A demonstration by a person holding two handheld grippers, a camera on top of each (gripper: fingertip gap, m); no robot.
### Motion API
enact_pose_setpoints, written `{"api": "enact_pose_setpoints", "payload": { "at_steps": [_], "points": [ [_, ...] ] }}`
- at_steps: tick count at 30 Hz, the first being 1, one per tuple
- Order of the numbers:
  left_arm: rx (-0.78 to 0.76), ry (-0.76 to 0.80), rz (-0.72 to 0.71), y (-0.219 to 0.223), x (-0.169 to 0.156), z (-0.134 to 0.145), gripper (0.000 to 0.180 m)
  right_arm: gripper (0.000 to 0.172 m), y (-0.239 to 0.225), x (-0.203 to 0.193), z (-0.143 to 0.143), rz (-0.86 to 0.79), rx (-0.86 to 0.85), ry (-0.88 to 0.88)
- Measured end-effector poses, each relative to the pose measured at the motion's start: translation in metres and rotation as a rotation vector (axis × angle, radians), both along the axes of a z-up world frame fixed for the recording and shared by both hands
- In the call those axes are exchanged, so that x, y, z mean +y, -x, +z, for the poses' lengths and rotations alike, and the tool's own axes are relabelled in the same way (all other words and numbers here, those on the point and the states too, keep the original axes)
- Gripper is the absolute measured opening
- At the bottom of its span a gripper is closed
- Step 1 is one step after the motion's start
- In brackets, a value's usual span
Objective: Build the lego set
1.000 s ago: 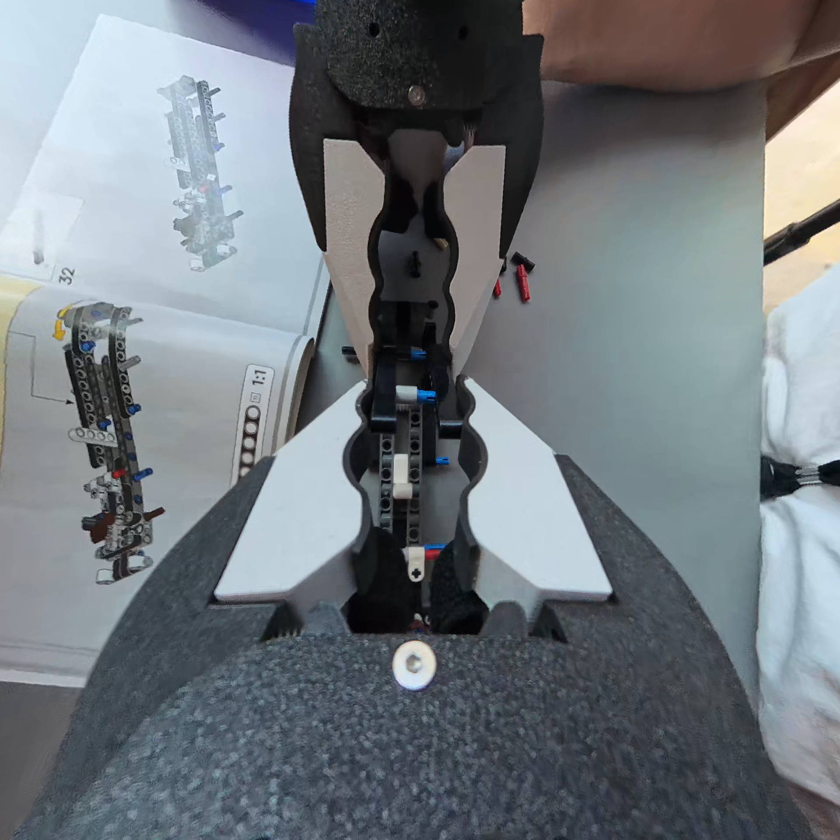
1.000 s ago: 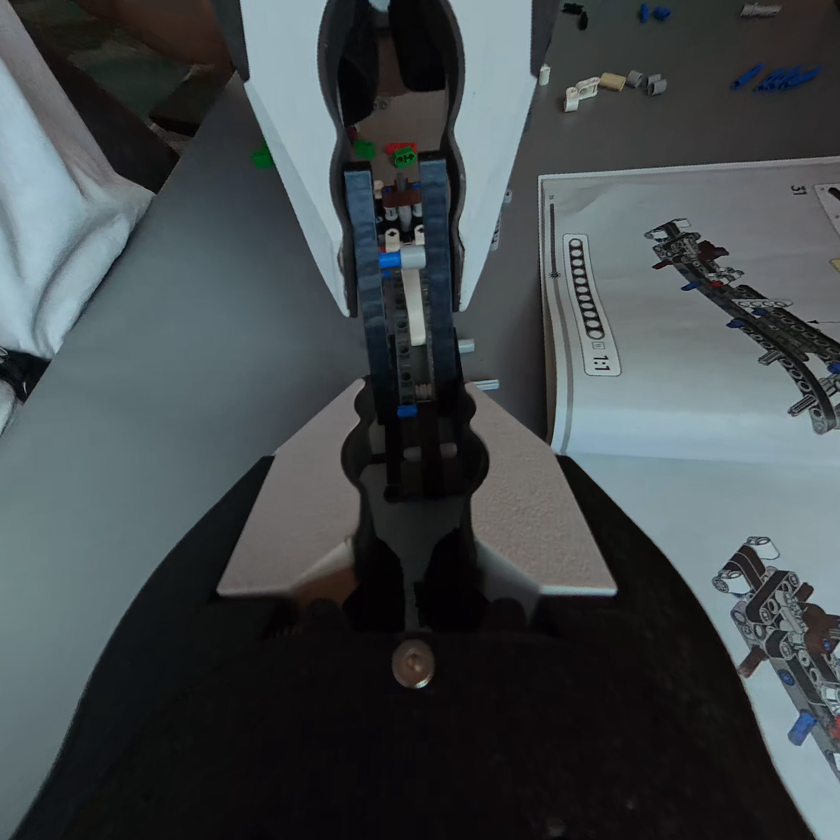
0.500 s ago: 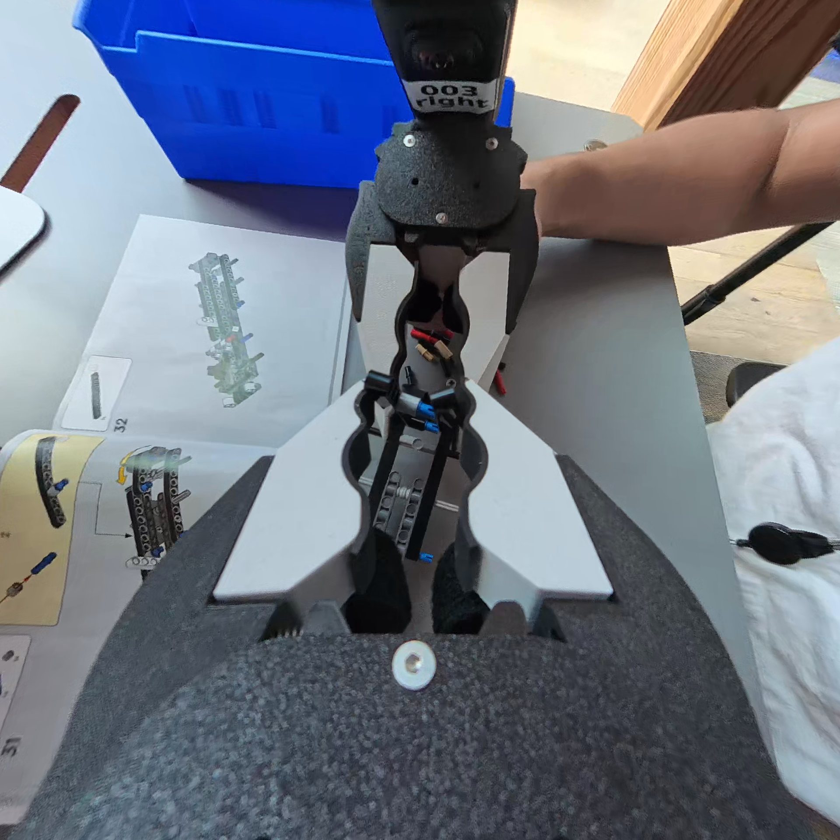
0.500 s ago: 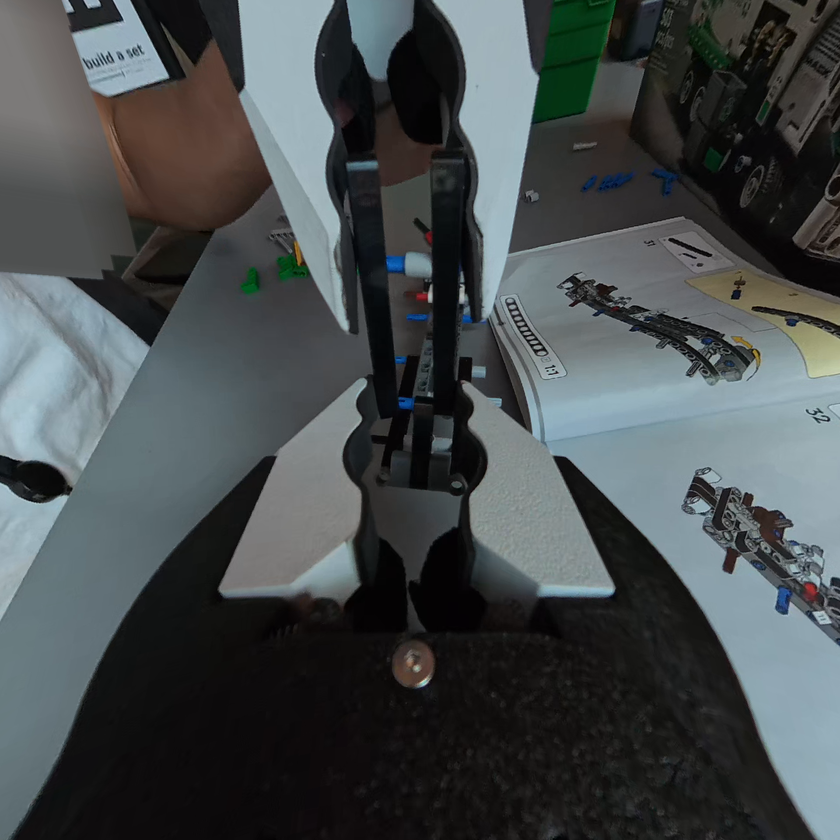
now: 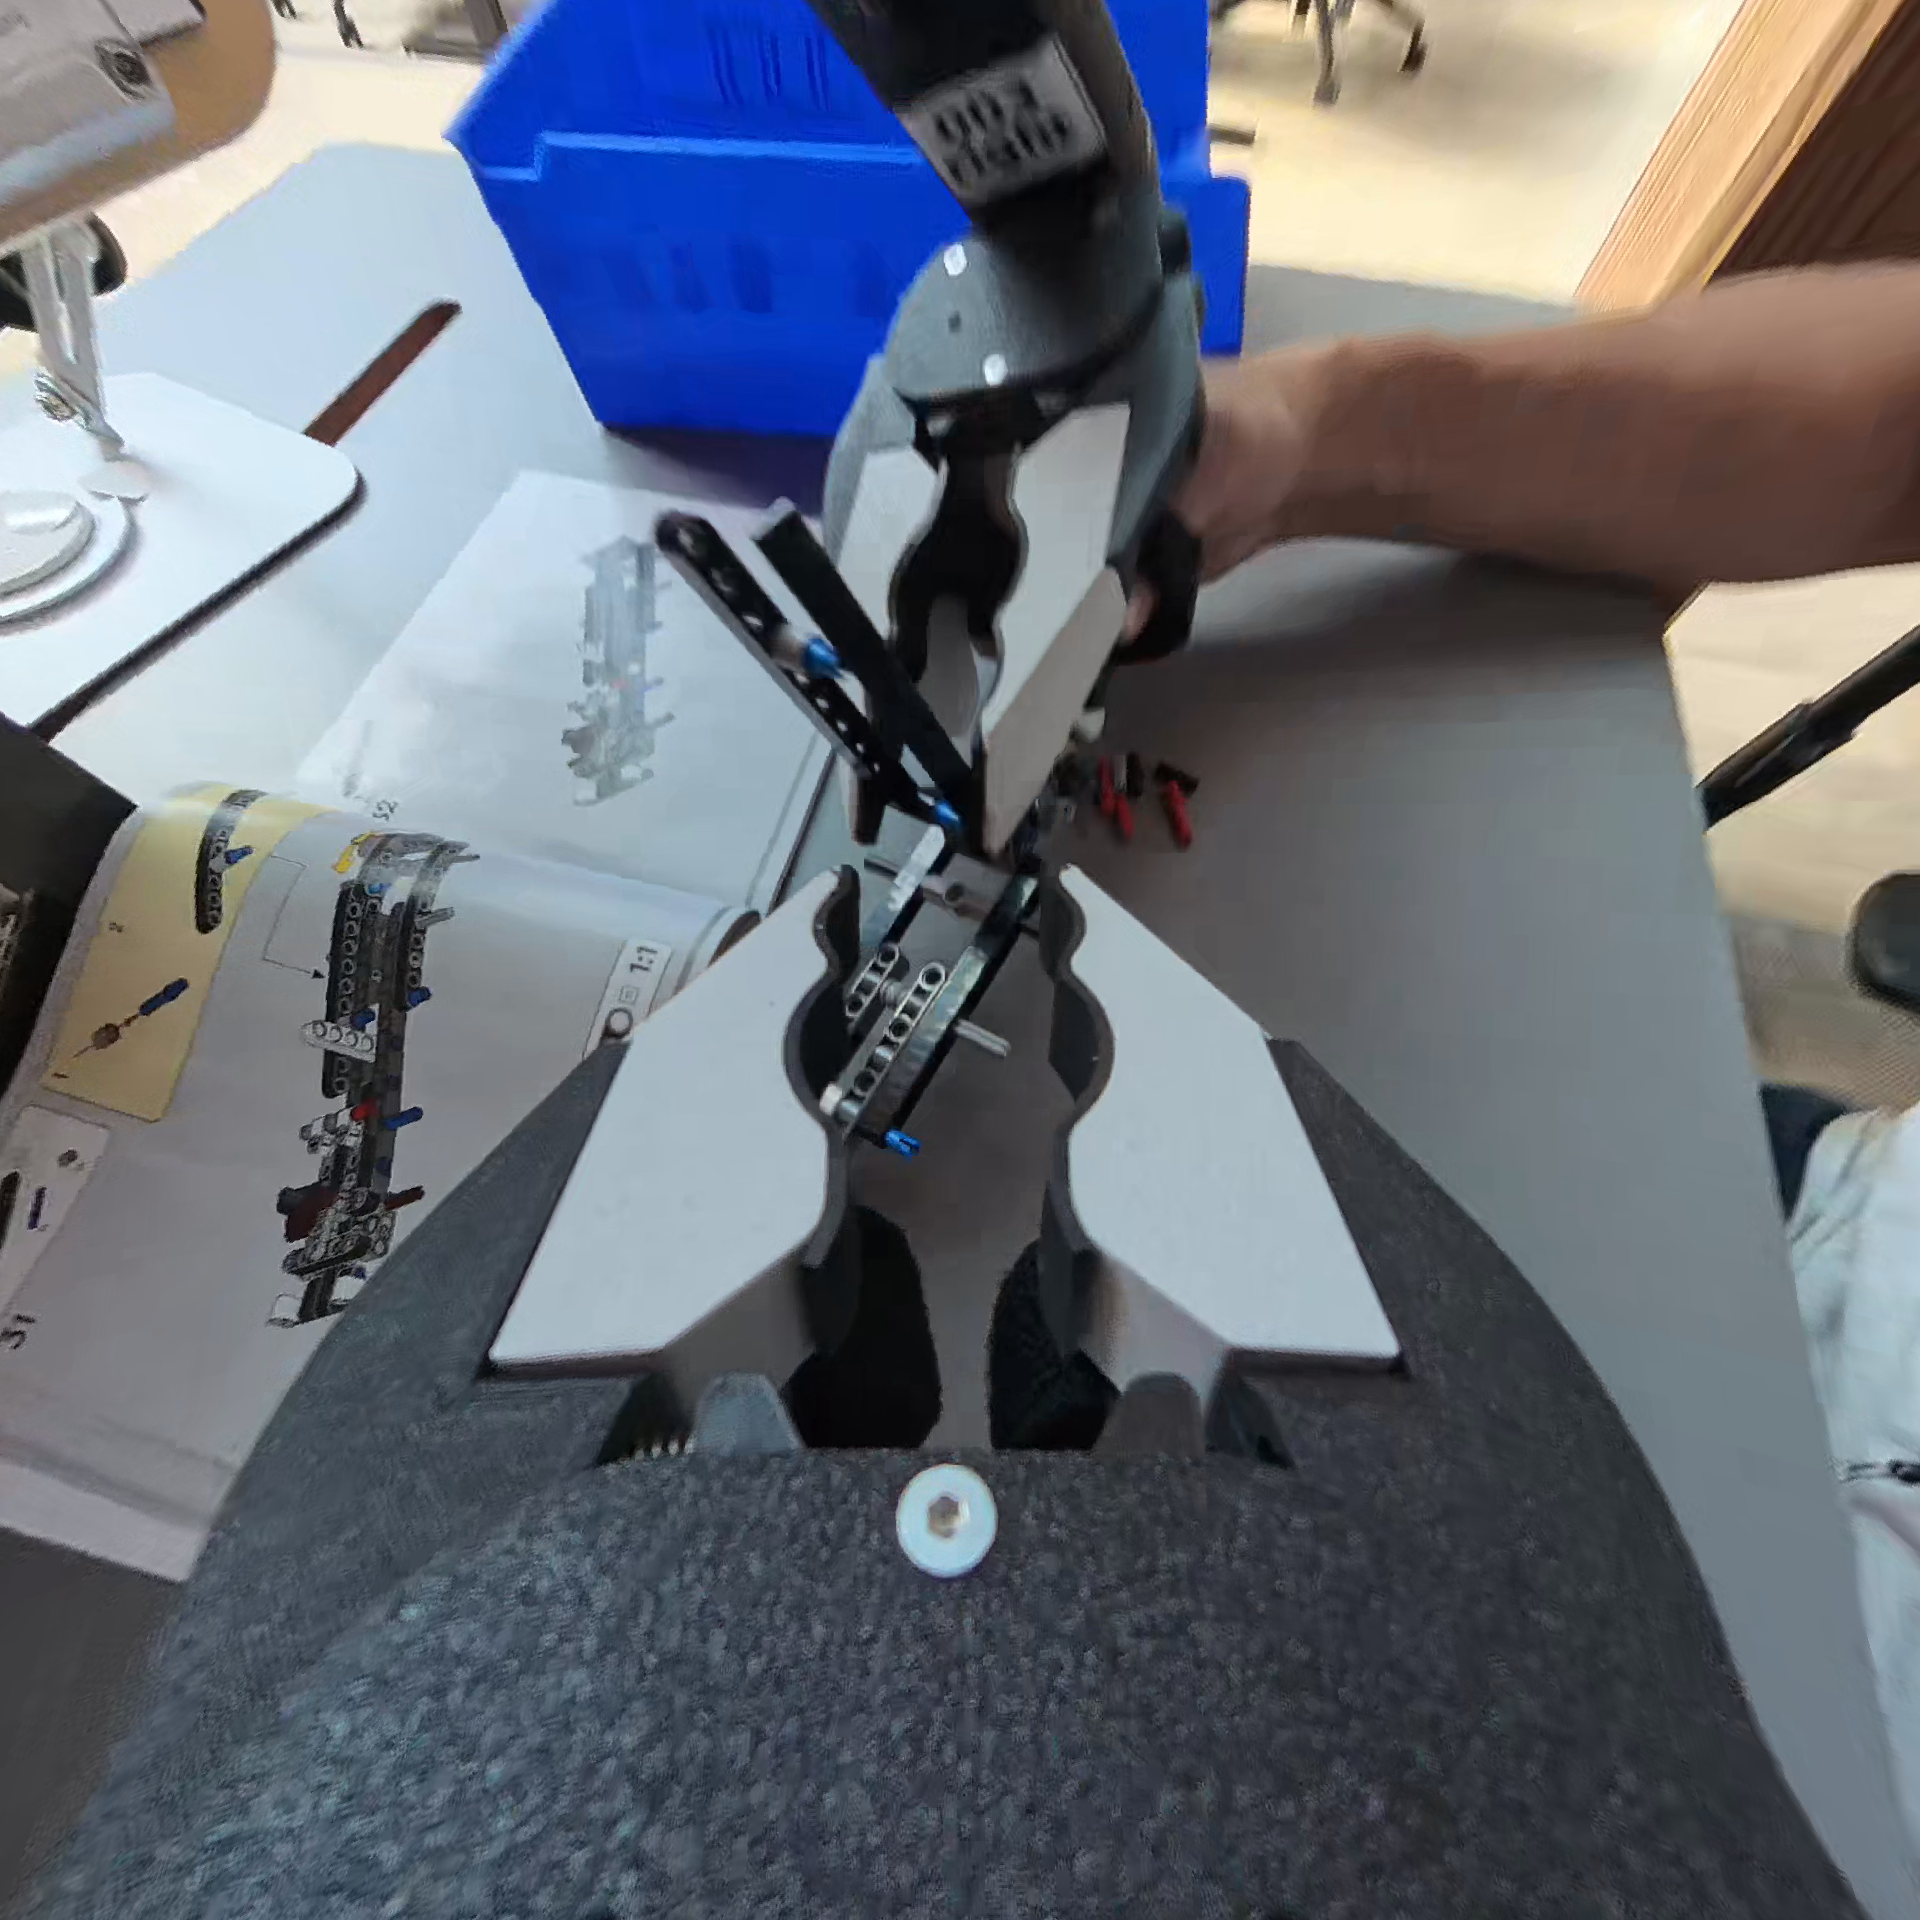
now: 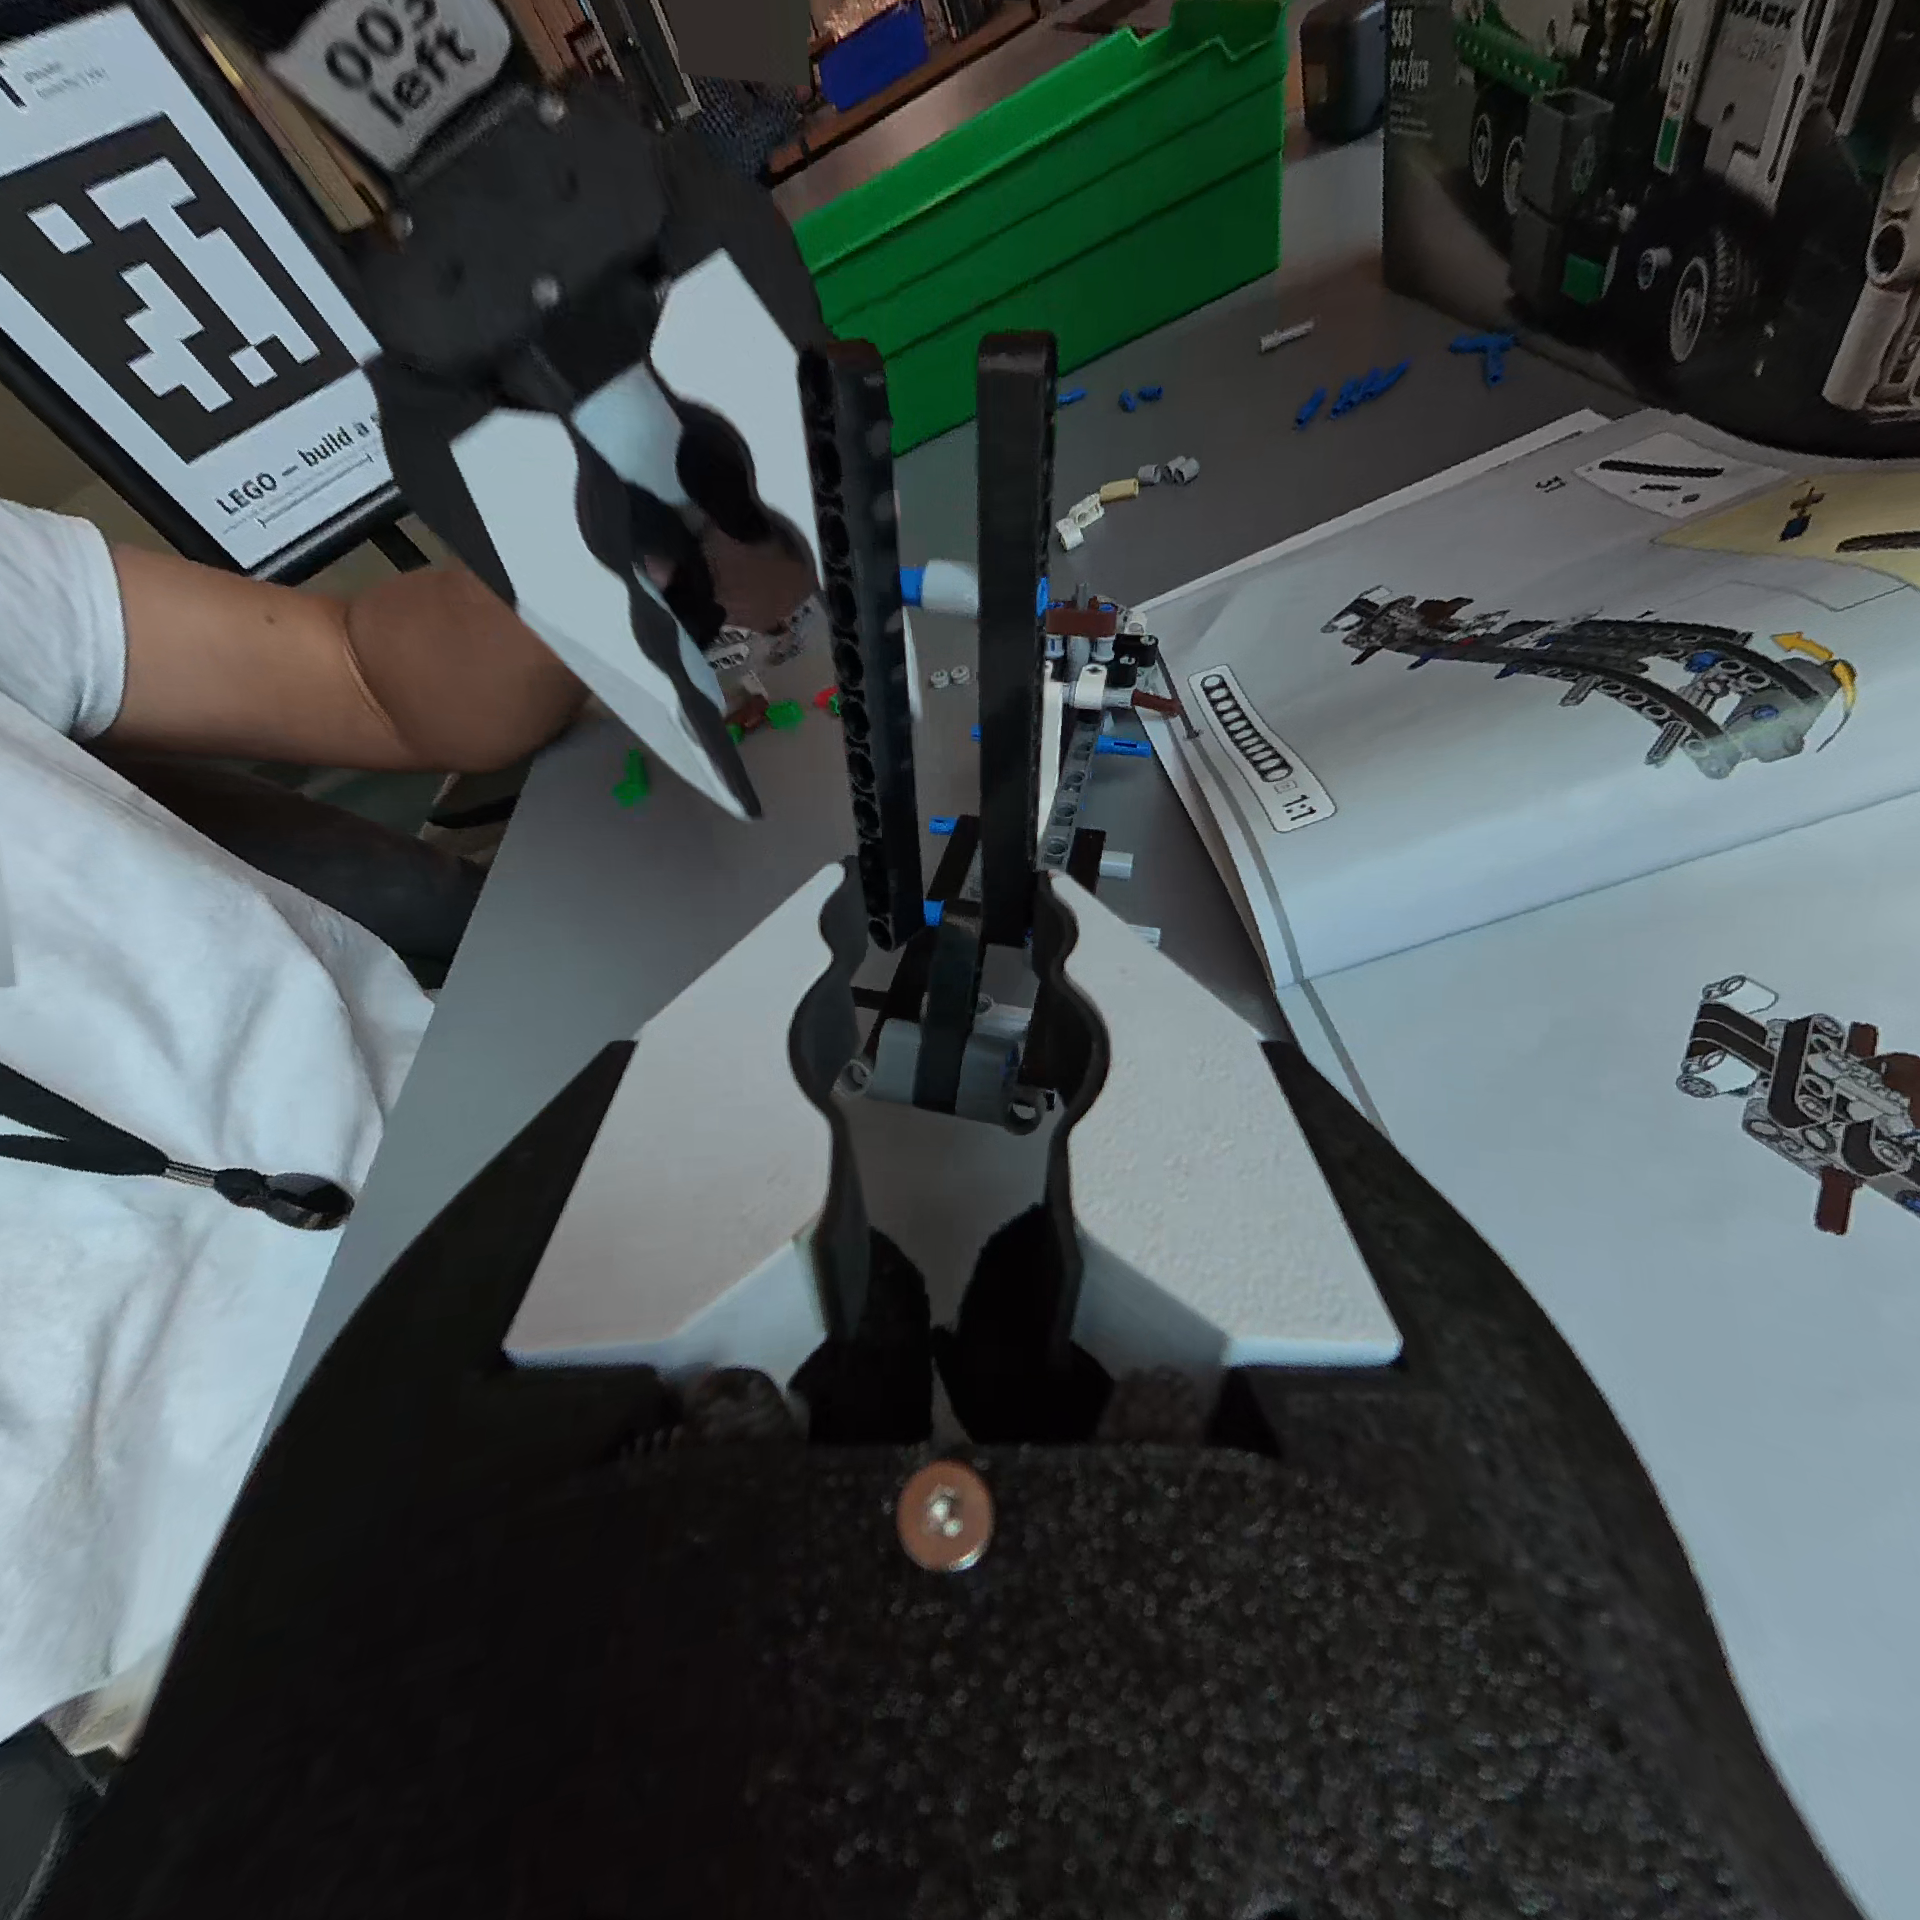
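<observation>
The black brick assembly (image 5: 904, 1029) stands between your left gripper's (image 5: 940, 894) parted fingers, apart from them, over the grey table (image 5: 1403, 935). Your right gripper (image 6: 940, 894) clamps its base (image 6: 940, 1070), beams upright beside the instruction booklet (image 6: 1558, 831).

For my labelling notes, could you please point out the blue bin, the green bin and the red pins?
Blue bin (image 5: 727, 260): left wrist view, front wall.
Green bin (image 6: 1049, 223): right wrist view, side wall.
Red pins (image 5: 1122, 805): left wrist view, one pin's shaft.

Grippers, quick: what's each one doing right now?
Left gripper: open, not gripping the brick assembly.
Right gripper: shut on the brick assembly.
</observation>
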State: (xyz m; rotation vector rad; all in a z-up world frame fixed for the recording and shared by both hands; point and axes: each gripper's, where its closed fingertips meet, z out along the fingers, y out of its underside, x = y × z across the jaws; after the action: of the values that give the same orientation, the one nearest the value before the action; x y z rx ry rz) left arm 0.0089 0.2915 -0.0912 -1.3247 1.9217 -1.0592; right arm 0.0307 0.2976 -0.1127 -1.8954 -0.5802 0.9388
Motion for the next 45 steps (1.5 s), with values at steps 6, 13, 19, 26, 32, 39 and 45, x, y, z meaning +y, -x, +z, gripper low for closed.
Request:
{"api": "enact_pose_setpoints", "payload": {
  "at_steps": [6,13,19,26,32,39,45],
  "points": [
    [0.022,0.219,-0.006,-0.017,0.006,0.008,0.072,0.030,0.011,-0.004,-0.006,0.032,-0.114,-0.018],
    [0.015,0.333,0.062,-0.033,0.001,0.000,0.036,0.030,0.014,0.000,-0.018,-0.013,-0.218,-0.021],
    [-0.009,0.370,0.048,-0.017,0.009,-0.008,0.026,0.030,0.007,-0.001,-0.019,-0.015,-0.192,-0.002],
    [-0.046,0.198,-0.038,-0.012,-0.002,-0.012,0.011,0.030,0.010,-0.004,-0.029,0.018,-0.192,0.014],
    [0.041,0.135,-0.105,-0.003,-0.009,-0.026,0.006,0.032,0.011,-0.007,-0.041,0.027,-0.320,-0.001],
    [0.145,0.033,-0.107,0.012,0.013,-0.043,0.000,0.031,0.012,-0.012,-0.048,0.035,-0.456,0.001],
    [0.276,0.007,-0.103,0.047,0.015,-0.043,0.016,0.027,0.031,-0.052,-0.049,0.296,-0.399,0.090]
  ]
}}
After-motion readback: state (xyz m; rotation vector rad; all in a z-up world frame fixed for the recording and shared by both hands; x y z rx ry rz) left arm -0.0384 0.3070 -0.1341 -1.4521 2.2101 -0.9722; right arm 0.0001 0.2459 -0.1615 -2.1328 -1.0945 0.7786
